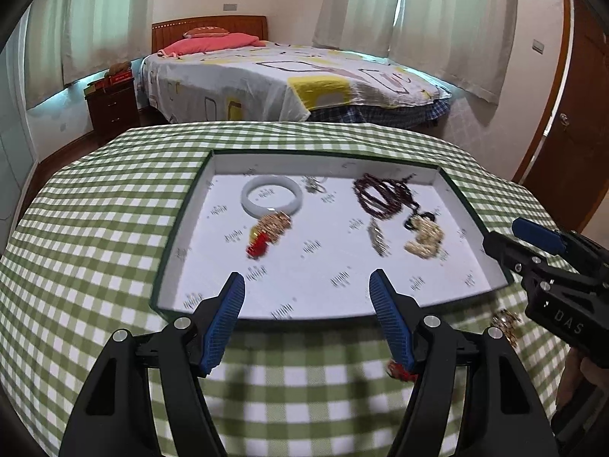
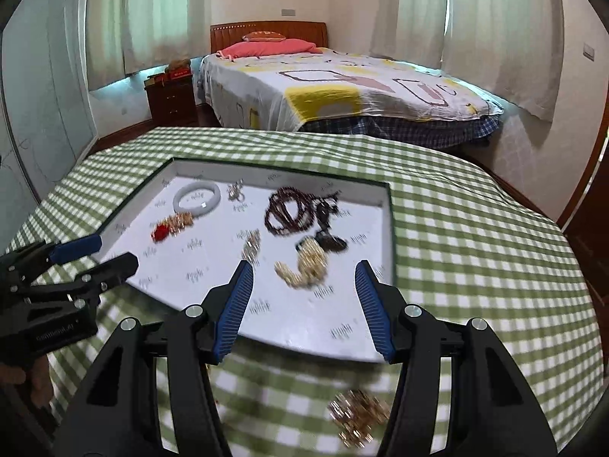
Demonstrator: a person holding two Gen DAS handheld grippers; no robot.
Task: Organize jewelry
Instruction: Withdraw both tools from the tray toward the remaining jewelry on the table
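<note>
We see both the left claw [image 1: 306, 289] and right claw [image 2: 304, 278] wide and empty before the tray [image 2: 388, 228], where most jewelry lies, while a blurred, perhaps gold piece [image 2: 356, 419] rests on the counter [image 2: 475, 247] just outside it.

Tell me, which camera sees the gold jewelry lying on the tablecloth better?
The right wrist view. The gold jewelry lies almost whole on the checked tablecloth, near the camera though blurred. The left wrist view catches only a small blurred bit beside the right gripper.
</note>
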